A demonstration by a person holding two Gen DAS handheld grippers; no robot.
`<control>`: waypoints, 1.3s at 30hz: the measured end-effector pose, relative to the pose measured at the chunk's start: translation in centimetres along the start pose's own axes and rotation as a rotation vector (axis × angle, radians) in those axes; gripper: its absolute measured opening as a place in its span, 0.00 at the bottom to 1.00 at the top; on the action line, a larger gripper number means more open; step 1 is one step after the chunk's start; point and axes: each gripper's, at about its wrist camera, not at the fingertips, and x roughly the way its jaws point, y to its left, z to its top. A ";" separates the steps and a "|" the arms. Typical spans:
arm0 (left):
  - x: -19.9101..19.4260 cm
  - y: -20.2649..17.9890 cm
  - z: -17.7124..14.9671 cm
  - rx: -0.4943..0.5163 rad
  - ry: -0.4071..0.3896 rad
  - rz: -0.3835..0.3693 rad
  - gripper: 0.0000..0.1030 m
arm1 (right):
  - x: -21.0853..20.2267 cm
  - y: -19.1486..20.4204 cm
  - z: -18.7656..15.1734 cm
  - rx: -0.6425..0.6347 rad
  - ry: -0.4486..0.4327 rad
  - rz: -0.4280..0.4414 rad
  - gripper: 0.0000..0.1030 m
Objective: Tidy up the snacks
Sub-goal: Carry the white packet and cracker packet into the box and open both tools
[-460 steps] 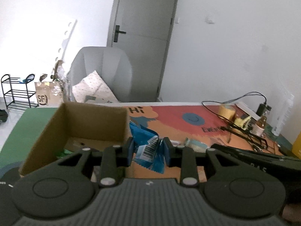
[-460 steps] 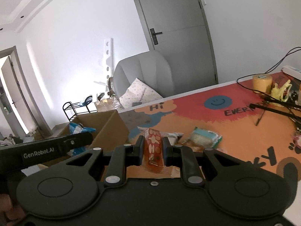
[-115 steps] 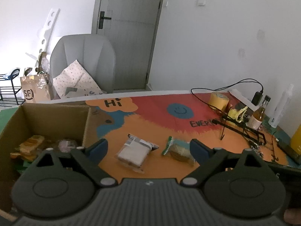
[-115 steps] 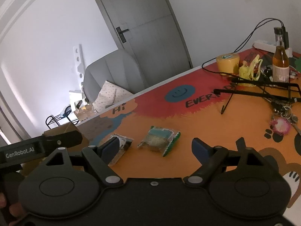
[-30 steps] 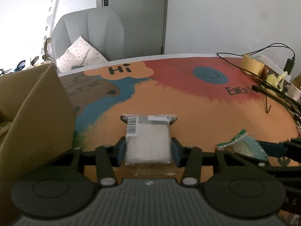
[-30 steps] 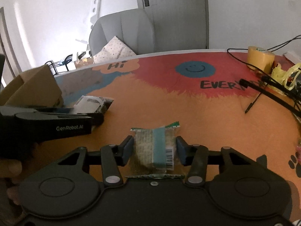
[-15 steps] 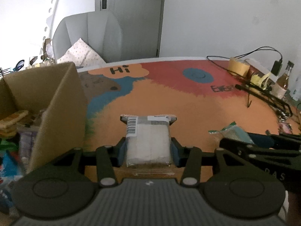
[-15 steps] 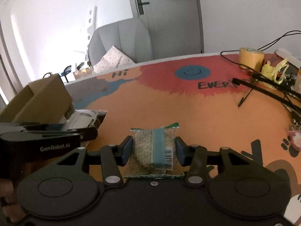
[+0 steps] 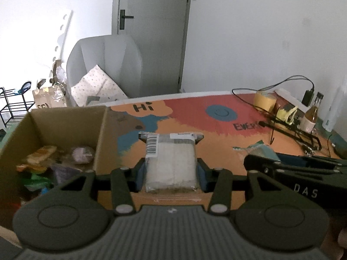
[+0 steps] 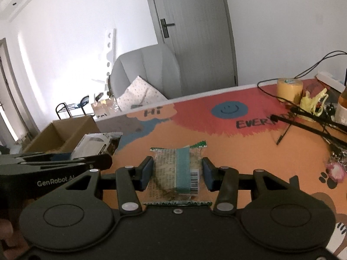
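My left gripper [image 9: 171, 172] is shut on a white snack packet [image 9: 171, 162] with a barcode label, held above the table just right of the open cardboard box [image 9: 65, 119]. Several snacks lie inside the box [image 9: 43, 153]. My right gripper [image 10: 177, 173] is shut on a clear snack packet with a teal stripe [image 10: 179, 171], held over the orange table mat. In the right wrist view the left gripper [image 10: 91, 158] and its white packet [image 10: 95, 145] show at the left, beside the box [image 10: 65, 134]. The teal-striped packet [image 9: 258, 150] also shows at the right of the left wrist view.
The printed orange and red mat [image 9: 216, 134] covers the table. A tape roll [image 10: 289, 88], black cables, a stand [image 10: 314, 125], a bottle [image 9: 311, 117] and a pink keyring [image 10: 336, 171] crowd the right side. A grey chair [image 9: 104, 67] with a cushion stands behind the table.
Both grippers have risen off the table with their packets. The left one has come up beside the box, so the box's inside with its snacks now shows.
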 end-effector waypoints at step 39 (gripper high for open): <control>-4.7 10.8 0.6 -0.136 -0.066 0.124 0.45 | 1.3 9.9 2.3 -0.054 -0.062 0.109 0.45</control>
